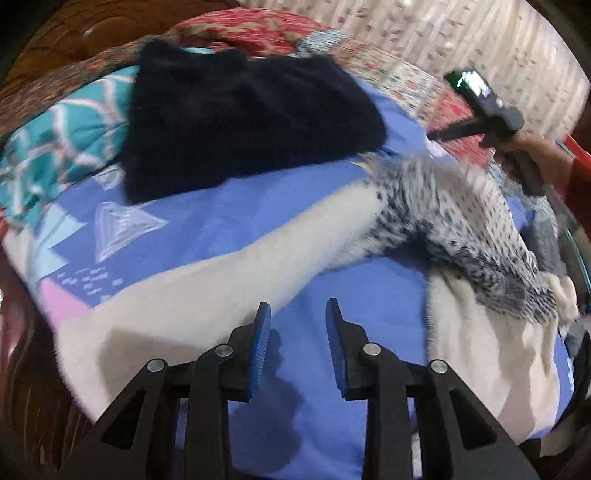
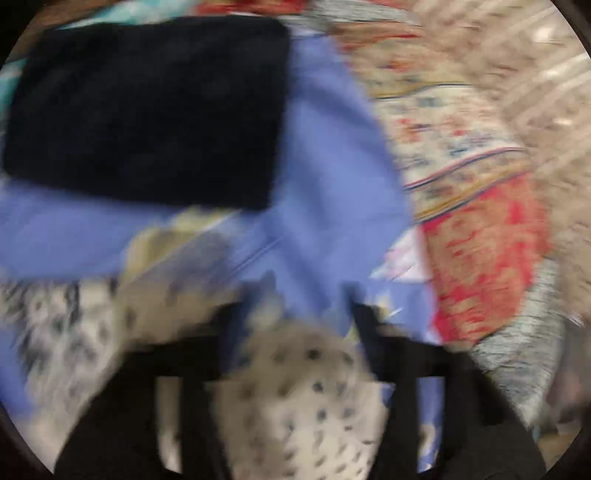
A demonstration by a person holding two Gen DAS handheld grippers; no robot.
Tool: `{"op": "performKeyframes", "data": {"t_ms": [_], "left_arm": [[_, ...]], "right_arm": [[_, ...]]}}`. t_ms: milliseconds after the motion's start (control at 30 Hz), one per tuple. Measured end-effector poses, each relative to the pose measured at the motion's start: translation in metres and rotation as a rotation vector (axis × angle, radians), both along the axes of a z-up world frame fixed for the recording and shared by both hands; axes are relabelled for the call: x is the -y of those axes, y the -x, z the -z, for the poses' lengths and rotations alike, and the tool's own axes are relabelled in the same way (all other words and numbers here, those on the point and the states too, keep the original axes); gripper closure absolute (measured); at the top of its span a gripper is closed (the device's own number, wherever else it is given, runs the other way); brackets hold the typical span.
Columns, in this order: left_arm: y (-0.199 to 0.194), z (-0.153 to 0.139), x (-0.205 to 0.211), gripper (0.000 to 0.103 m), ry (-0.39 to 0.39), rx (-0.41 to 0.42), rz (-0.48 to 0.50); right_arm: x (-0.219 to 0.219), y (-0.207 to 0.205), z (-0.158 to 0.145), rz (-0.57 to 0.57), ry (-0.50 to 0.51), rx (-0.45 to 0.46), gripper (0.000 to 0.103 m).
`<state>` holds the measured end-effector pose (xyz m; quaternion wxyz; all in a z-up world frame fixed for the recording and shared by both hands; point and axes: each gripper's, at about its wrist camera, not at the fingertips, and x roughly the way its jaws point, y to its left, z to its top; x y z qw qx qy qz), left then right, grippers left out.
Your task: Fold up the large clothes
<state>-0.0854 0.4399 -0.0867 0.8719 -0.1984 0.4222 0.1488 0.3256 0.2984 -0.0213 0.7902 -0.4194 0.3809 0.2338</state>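
A cream sweater with black speckles (image 1: pixel 443 206) lies spread on the blue bed sheet (image 1: pixel 362 295), and one plain cream sleeve (image 1: pixel 221 266) runs toward the lower left. My left gripper (image 1: pixel 298 314) hovers just above the sheet beside that sleeve. It is open, with nothing between its blue pads. My right gripper (image 1: pixel 434 136), held by a hand (image 1: pixel 535 155), hangs over the sweater's far edge. The right wrist view is badly blurred. There the right gripper (image 2: pixel 308 299) has its fingers apart, with blue sheet between the tips and speckled sweater (image 2: pixel 303 398) under its base.
A folded black garment (image 1: pixel 240 118) (image 2: pixel 147 110) rests at the far side of the sheet. A teal patterned cloth (image 1: pixel 55 147) lies to the left. A red and cream quilt (image 1: pixel 251 26) (image 2: pixel 480 258) borders the bed, and a pale curtain (image 1: pixel 480 37) hangs beyond it.
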Motion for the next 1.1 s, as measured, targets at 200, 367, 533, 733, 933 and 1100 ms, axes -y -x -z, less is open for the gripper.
{"op": "performKeyframes", "data": {"t_ms": [200, 367, 533, 733, 933, 1100], "left_arm": [[0.037, -0.001, -0.040, 0.050, -0.026, -0.017, -0.096], [0.071, -0.008, -0.074, 0.050, -0.051, -0.020, -0.182], [0.127, -0.032, -0.102, 0.050, -0.082, 0.043, -0.303], [0.171, -0.032, -0.112, 0.050, -0.037, 0.070, -0.336], [0.171, -0.030, -0.100, 0.050, -0.037, 0.068, -0.300], [0.157, -0.045, -0.087, 0.050, -0.059, 0.104, -0.252]], "right_arm": [[0.022, 0.076, -0.012, -0.112, -0.197, -0.046, 0.036], [0.039, 0.205, -0.025, -0.316, -0.330, -0.237, 0.036], [0.009, 0.305, 0.011, -0.367, -0.453, -0.663, 0.036], [-0.028, 0.314, 0.083, -0.037, -0.660, -1.052, 0.036], [-0.070, 0.312, 0.095, -0.001, -0.717, -1.112, 0.096], [-0.023, 0.337, 0.024, -0.271, -0.598, -1.038, 0.099]]}}
